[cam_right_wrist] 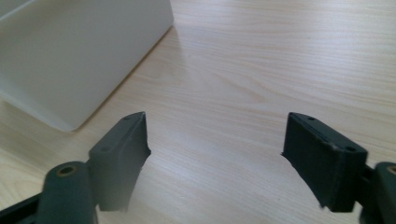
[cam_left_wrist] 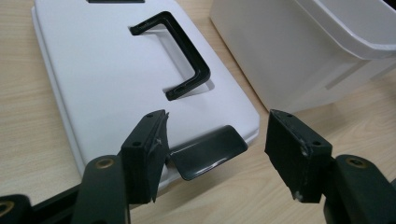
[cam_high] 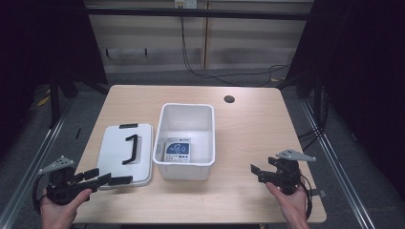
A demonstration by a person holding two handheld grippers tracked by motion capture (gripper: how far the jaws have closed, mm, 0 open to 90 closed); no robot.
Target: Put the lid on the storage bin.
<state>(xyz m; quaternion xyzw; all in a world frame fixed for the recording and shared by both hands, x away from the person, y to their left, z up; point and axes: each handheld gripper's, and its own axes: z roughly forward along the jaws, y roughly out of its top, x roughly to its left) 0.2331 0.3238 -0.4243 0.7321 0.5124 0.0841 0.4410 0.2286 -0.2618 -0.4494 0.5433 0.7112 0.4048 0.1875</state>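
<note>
Left tool (cam_high: 112,180): jaws wide apart, nothing gripped, poised at the near edge of the lid (cam_high: 114,148), straddling its near black latch tab (cam_left_wrist: 208,151). Right tool (cam_high: 256,172): jaws wide apart, empty, above bare surface (cam_high: 248,124) right of the bin (cam_high: 165,157).

Count: one white bin, open, at mid-surface; one white lid, flat just left of it, with one black handle (cam_high: 131,149); one printed box (cam_high: 177,151) inside the bin; two tools.
</note>
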